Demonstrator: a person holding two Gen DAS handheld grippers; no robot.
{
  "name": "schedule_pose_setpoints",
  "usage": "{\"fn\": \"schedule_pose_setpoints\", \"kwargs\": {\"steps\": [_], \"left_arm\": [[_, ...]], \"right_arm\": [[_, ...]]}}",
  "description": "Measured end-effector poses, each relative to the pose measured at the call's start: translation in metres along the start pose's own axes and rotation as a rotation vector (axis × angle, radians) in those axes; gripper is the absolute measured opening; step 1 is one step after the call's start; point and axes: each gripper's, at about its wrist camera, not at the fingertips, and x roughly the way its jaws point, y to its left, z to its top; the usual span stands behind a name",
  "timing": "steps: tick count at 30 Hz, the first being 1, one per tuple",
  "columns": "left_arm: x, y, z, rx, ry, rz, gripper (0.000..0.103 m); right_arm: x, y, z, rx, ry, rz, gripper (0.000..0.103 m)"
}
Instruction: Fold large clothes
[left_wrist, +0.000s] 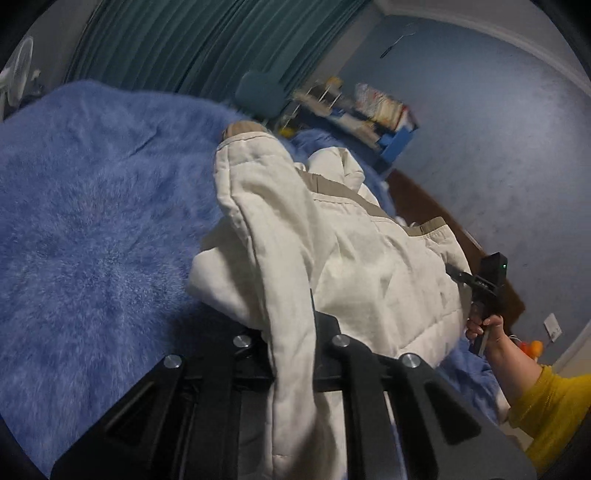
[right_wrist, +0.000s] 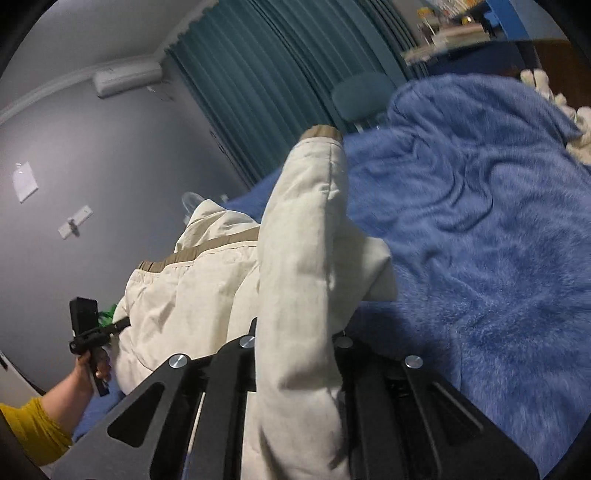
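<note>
A cream padded jacket (left_wrist: 332, 236) with tan trim is held up over a bed with a fluffy blue blanket (left_wrist: 92, 221). My left gripper (left_wrist: 291, 332) is shut on a fold of the jacket, which drapes over its fingers. My right gripper (right_wrist: 295, 339) is shut on another part of the same jacket (right_wrist: 303, 240), a sleeve with a tan cuff pointing away. Each view shows the other gripper at the jacket's far edge: the right gripper (left_wrist: 454, 275) in the left wrist view, the left gripper (right_wrist: 122, 325) in the right wrist view.
The blue blanket (right_wrist: 480, 221) covers the bed around the jacket. Teal curtains (left_wrist: 207, 40) hang behind. A cluttered shelf (left_wrist: 369, 110) and a teal chair (left_wrist: 260, 92) stand past the bed. A white knitted item (right_wrist: 569, 122) lies at the bed's far right.
</note>
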Motion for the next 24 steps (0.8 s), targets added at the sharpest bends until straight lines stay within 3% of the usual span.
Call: {"fn": "schedule_pose_setpoints", "kwargs": {"steps": [3,8,12,15,16,18,20,21,22,24], "left_arm": [[-0.038,-0.020,-0.003,-0.018,-0.038,-0.040,0.007],[-0.082,-0.048,-0.021,0.007,-0.017,-0.032,0.007],[-0.081,-0.046,-0.052,-0.015,0.066,0.012,0.007],[-0.055,-0.032,-0.083,-0.018,0.173,0.114,0.008],[-0.045,-0.023,-0.093,-0.030,0.203,0.162,0.009],[-0.039,-0.002,-0.100,-0.097,0.209,0.182,0.018],[-0.041,0.012,-0.102,-0.150,0.189,0.241,0.042],[-0.044,0.017,-0.103,-0.169,0.185,0.290,0.049],[-0.050,0.022,-0.103,-0.217,0.185,0.330,0.056],[-0.060,0.024,-0.100,-0.259,0.184,0.358,0.057]], "right_arm": [[-0.037,0.027,0.001,-0.015,-0.020,0.031,0.010],[-0.078,0.050,-0.014,0.036,0.051,0.029,0.010],[-0.067,0.032,-0.052,0.103,0.164,-0.029,0.010],[-0.037,-0.001,-0.091,0.202,0.252,-0.110,0.011],[-0.030,-0.015,-0.101,0.251,0.267,-0.169,0.014],[-0.025,-0.042,-0.117,0.395,0.271,-0.172,0.023],[-0.027,-0.054,-0.123,0.451,0.271,-0.256,0.049],[-0.030,-0.054,-0.124,0.447,0.268,-0.320,0.067],[-0.033,-0.052,-0.124,0.444,0.264,-0.356,0.072],[-0.048,-0.035,-0.120,0.403,0.231,-0.377,0.071]]}}
